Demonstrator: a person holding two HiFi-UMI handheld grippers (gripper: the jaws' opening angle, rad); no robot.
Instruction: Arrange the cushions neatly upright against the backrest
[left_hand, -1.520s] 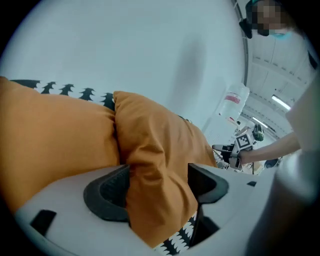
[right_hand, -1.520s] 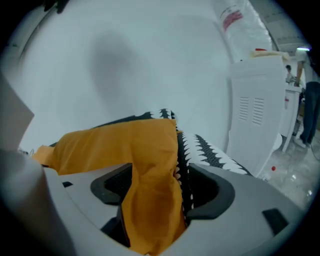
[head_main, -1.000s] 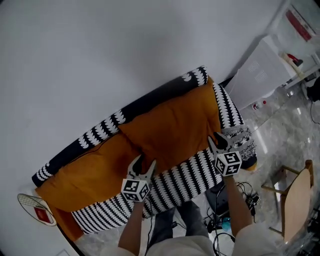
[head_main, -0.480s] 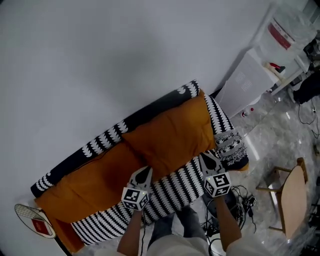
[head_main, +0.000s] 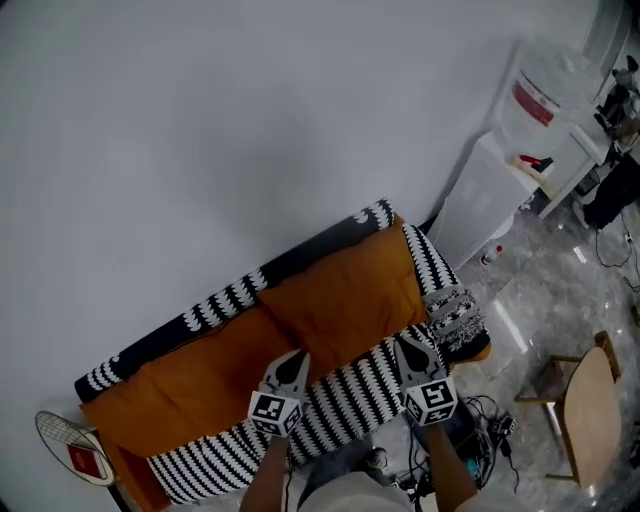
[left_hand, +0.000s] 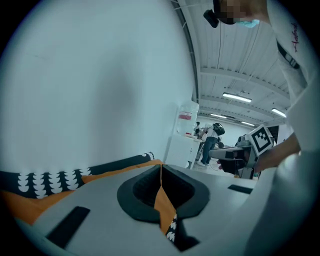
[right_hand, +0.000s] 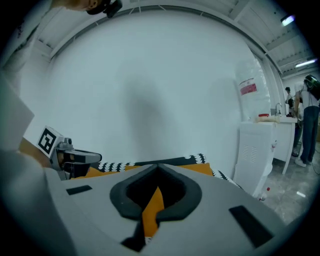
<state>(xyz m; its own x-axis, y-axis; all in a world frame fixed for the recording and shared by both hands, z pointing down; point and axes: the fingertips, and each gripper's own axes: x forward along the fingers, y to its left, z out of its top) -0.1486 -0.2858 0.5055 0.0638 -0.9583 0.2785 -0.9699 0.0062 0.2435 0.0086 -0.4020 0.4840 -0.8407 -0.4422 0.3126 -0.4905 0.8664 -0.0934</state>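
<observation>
The striped sofa carries two orange cushions leaning side by side against its backrest, and at the lower edge of the right cushion the left gripper and right gripper hover, both with jaws pressed together and holding nothing.

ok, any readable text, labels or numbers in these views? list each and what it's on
No text reads cleanly.
Red label on the water bottle: print too small to read.
Red patch on the round mesh item by the sofa's end: blurred, unreadable.
Cursive script on the person's white sleeve: too distorted to read.
Marker cubes: coded black-and-white squares only, no letters or numbers.
</observation>
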